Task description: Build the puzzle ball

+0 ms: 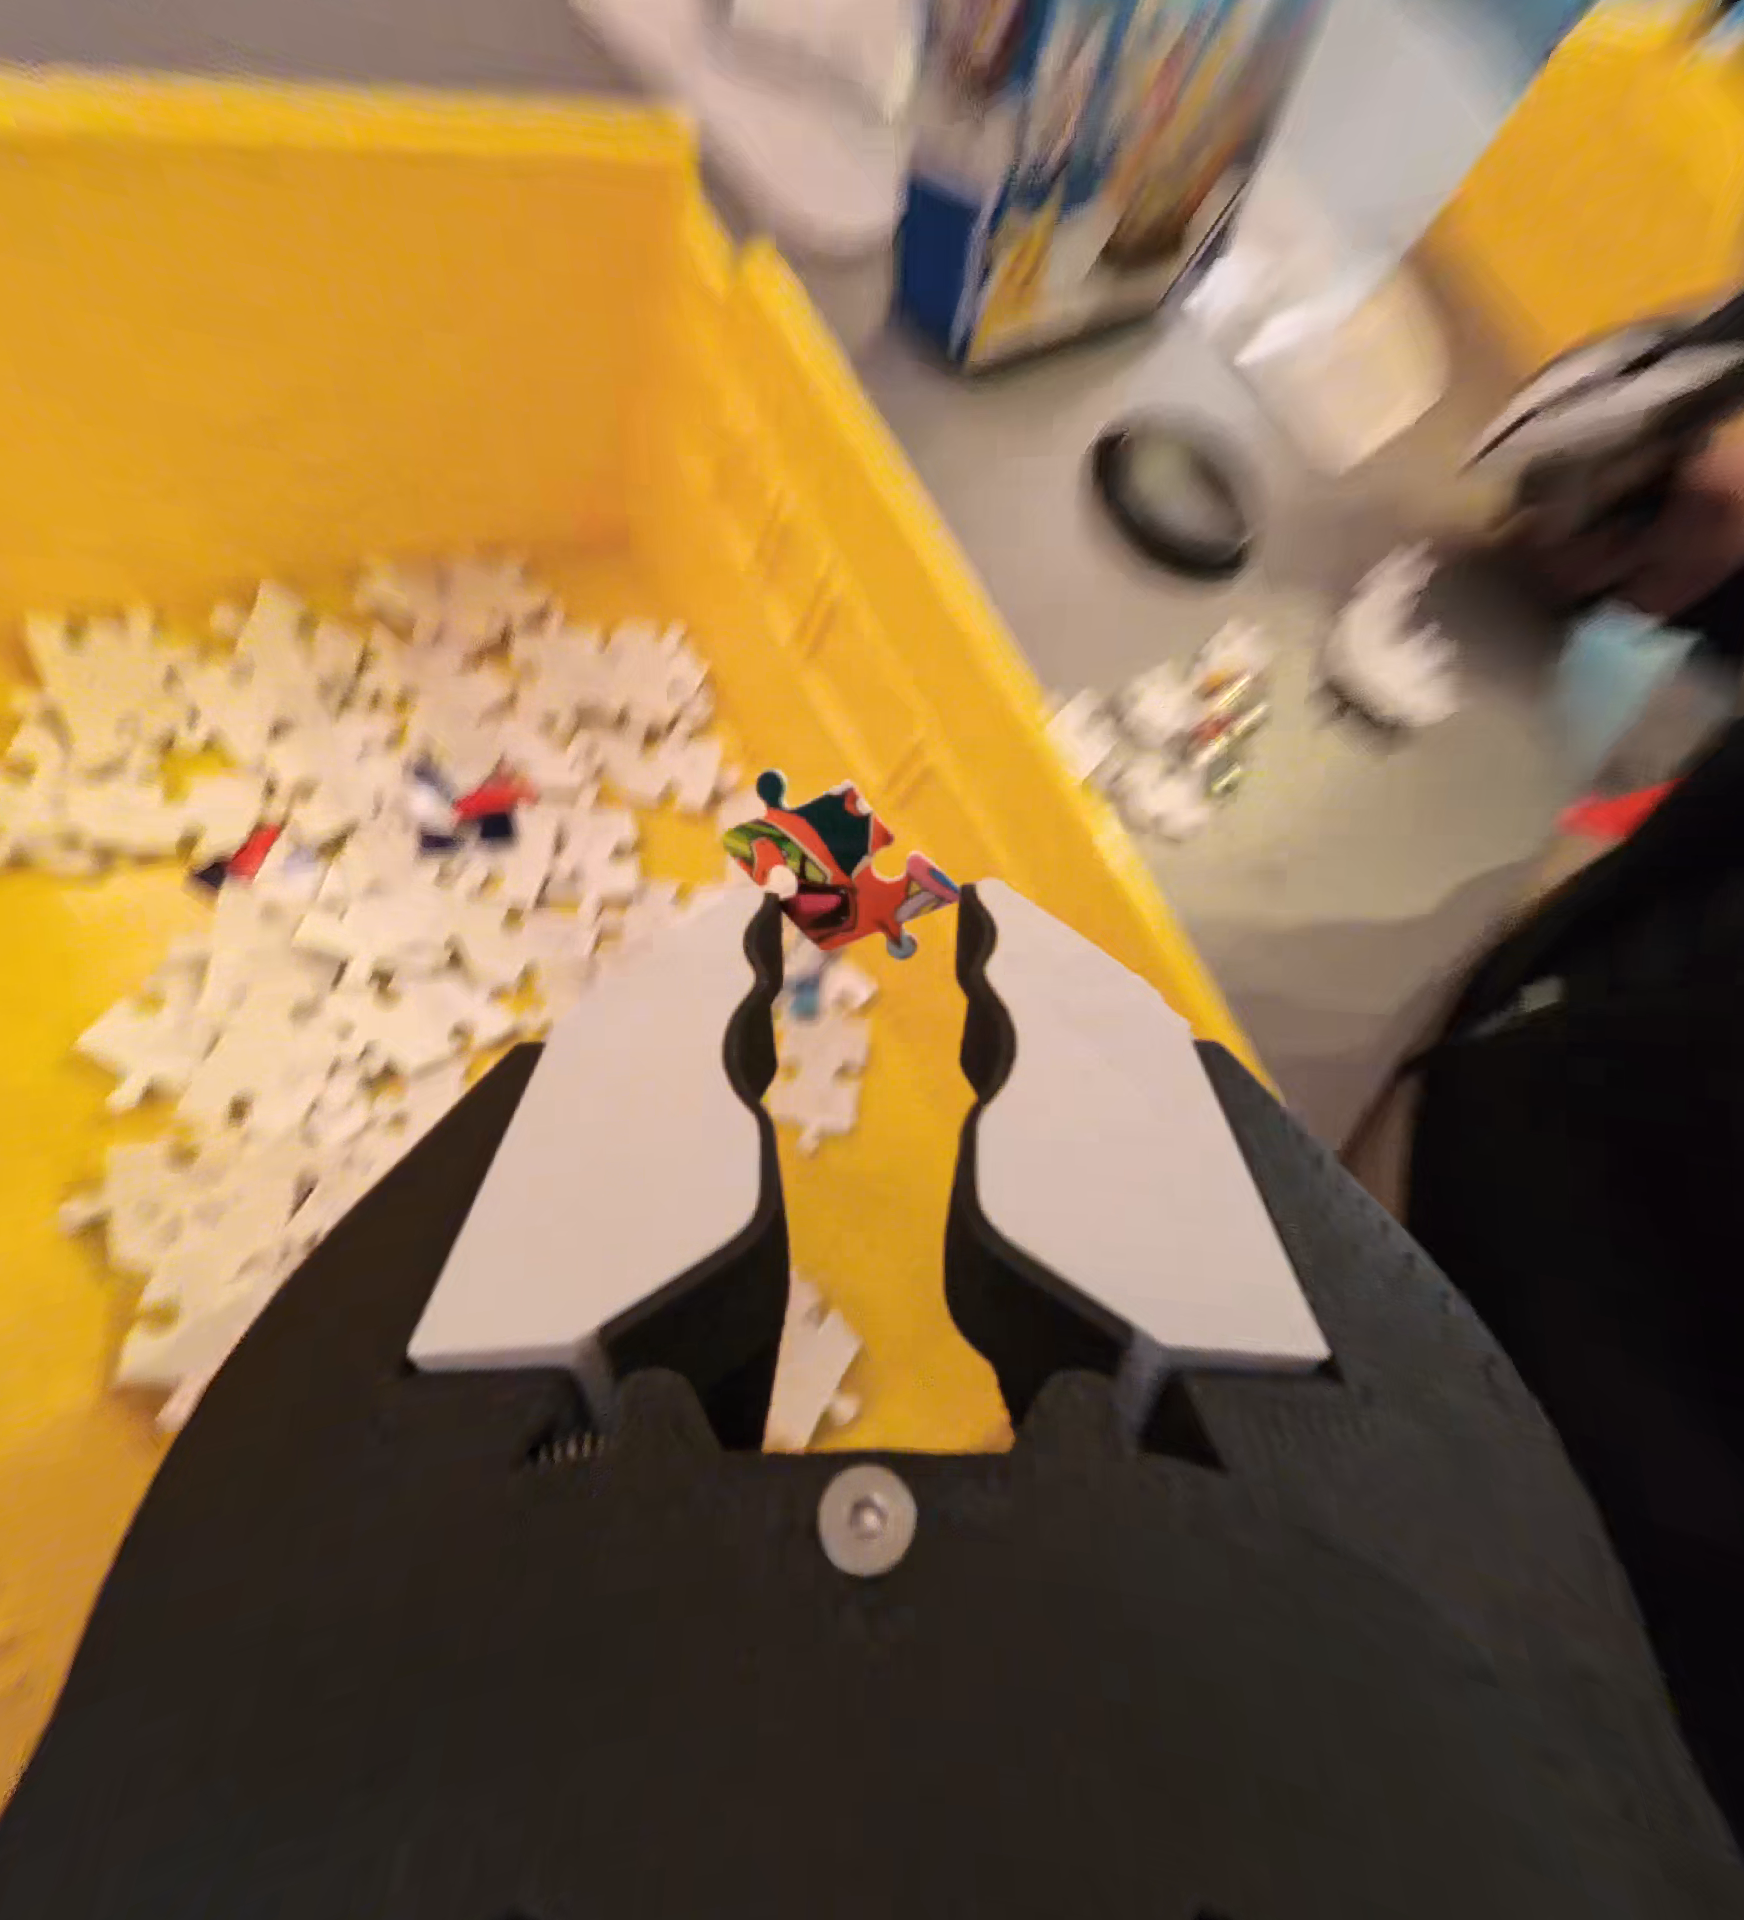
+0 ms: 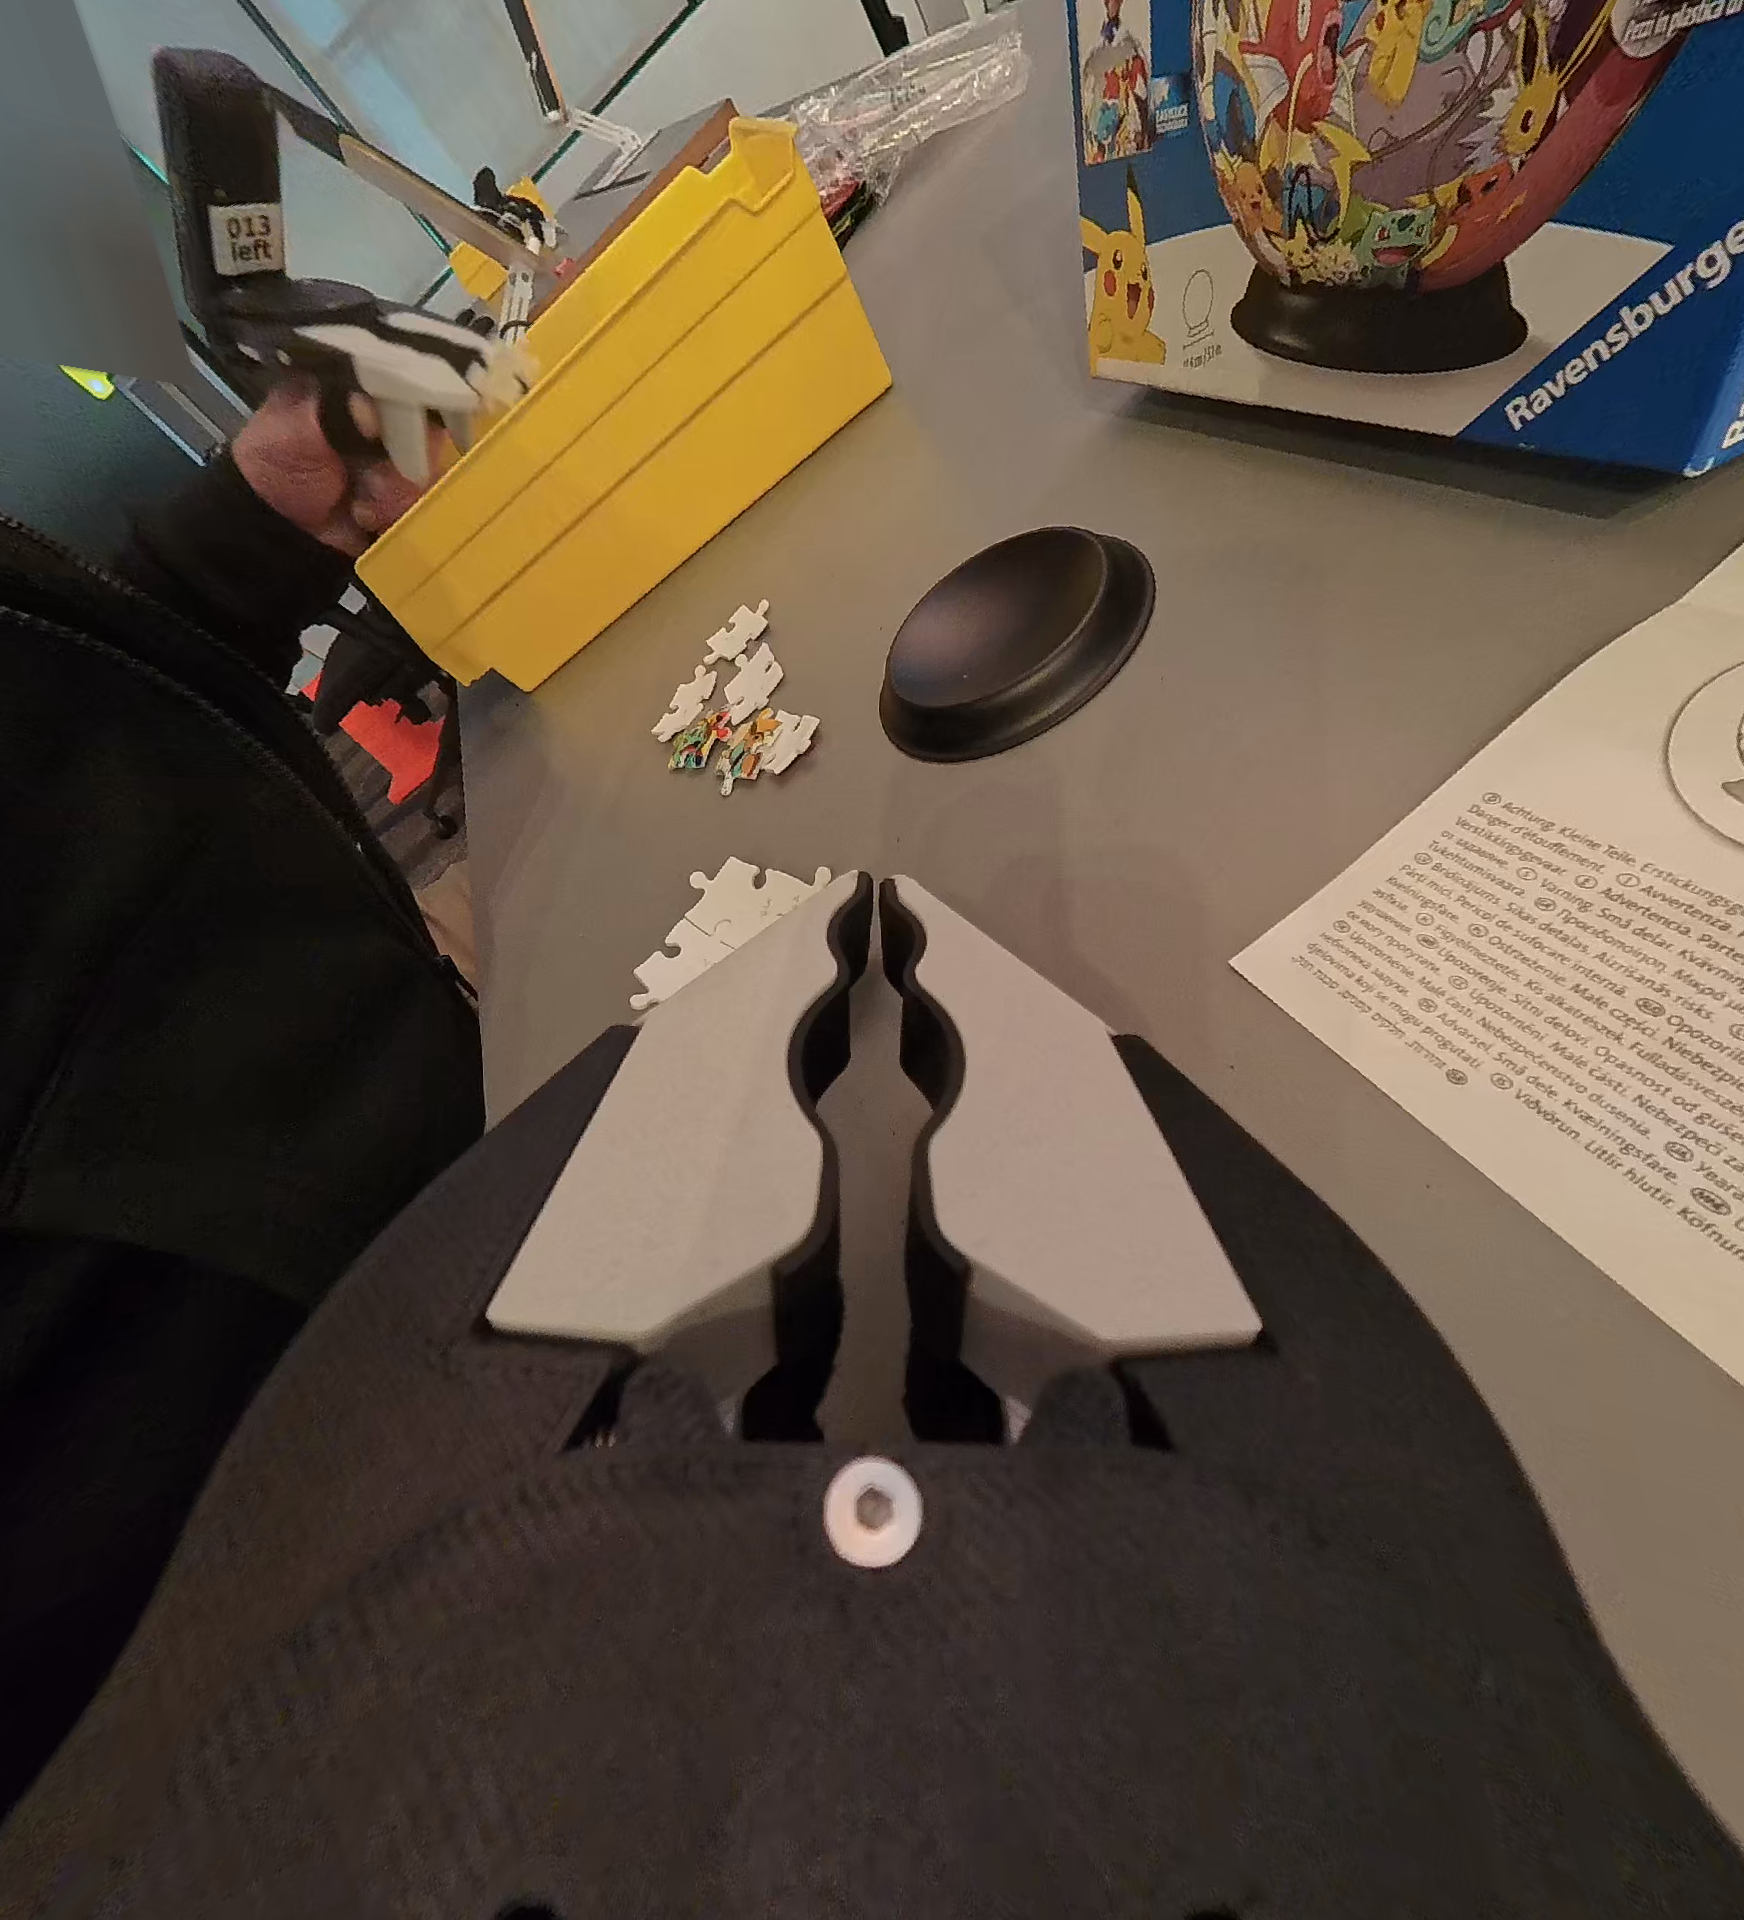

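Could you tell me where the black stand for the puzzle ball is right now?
In the right wrist view the black stand sits on the grey table, between the yellow bin and the instruction sheet, just right of loose puzzle pieces.

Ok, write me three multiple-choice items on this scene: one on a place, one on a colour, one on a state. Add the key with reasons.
1. Where does the black stand sit?
A. Inside the yellow bin
B. On the grey table, right of the yellow bin
C. On the instruction sheet

2. What colour faces up on most pieces in the yellow bin?
A. White
B. Blue
C. Black

3. What is the left gripper doing?
A. Gaping with nothing in it
B. Gripping the stand
C. Pinching a colourful puzzle piece at its tips

Key: 1 B, the right wrist view shows it on bare tabletop beside the bin. 2 A, the heap is nearly all white backs. 3 C, the printed piece sits between the two fingertips above the bin.
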{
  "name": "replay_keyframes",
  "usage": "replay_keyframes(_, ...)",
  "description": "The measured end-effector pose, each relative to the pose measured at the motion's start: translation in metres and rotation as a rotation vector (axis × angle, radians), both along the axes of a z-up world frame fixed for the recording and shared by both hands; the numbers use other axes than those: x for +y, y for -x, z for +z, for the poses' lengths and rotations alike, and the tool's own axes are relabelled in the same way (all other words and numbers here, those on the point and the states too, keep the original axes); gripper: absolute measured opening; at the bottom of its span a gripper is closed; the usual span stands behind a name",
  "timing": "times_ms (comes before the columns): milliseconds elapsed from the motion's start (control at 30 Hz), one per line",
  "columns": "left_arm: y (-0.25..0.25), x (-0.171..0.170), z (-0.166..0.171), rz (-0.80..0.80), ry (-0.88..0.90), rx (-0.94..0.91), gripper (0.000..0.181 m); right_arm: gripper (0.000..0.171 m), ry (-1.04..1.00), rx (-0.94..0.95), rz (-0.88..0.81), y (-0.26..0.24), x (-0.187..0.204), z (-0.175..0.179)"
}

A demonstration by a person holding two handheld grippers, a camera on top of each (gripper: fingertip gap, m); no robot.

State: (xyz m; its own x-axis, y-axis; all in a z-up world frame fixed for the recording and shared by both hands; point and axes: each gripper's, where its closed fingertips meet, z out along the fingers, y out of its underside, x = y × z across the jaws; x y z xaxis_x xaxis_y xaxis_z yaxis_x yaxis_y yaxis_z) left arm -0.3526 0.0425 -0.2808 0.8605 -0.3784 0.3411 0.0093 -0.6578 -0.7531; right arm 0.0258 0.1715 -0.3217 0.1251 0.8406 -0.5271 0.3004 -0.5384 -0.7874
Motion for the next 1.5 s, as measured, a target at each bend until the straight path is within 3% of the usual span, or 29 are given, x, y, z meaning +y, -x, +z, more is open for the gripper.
replay_keyframes(133, -0.004, -0.002, 0.062, -0.029, -0.237, -0.385, 0.032, 0.0, -0.002, 0.006, -0.001, 0.0, 0.0, 0.001)
replay_keyframes(467, 0.001, -0.009, 0.089, -0.054, -0.355, -0.631, 0.032, 0.0, -0.005, 0.019, -0.001, -0.001, 0.0, 0.003)
replay_keyframes(533, 0.003, -0.004, 0.078, -0.016, -0.316, -0.557, 0.032, 0.0, -0.005, 0.02, 0.0, -0.001, 0.0, 0.003)
replay_keyframes(700, 0.02, 0.013, -0.009, 0.108, 0.053, 0.103, 0.032, 0.0, -0.002, 0.016, 0.002, -0.001, -0.001, 0.003)
replay_keyframes(867, 0.031, 0.022, -0.061, 0.118, 0.26, 0.36, 0.032, 0.0, -0.005, 0.012, 0.0, -0.001, 0.0, 0.002)
replay_keyframes(967, 0.048, 0.023, -0.077, 0.153, 0.336, 0.45, 0.037, 0.0, -0.004, 0.008, 0.0, 0.0, 0.0, 0.002)
replay_keyframes(1100, 0.04, 0.027, -0.072, 0.103, 0.291, 0.48, 0.051, 0.0, -0.001, 0.002, -0.001, 0.0, 0.0, 0.001)
replay_keyframes(1167, 0.015, 0.026, -0.065, -0.017, 0.228, 0.471, 0.04, 0.0, 0.0, -0.002, -0.001, 0.0, 0.0, 0.0)
replay_keyframes(1300, -0.006, 0.008, -0.086, -0.207, 0.292, 0.623, 0.034, 0.0, 0.003, -0.008, -0.002, 0.001, 0.0, -0.001)
replay_keyframes(1500, -0.014, 0.007, -0.097, -0.215, 0.344, 0.543, 0.034, 0.0, 0.001, -0.008, -0.003, 0.0, 0.001, -0.001)
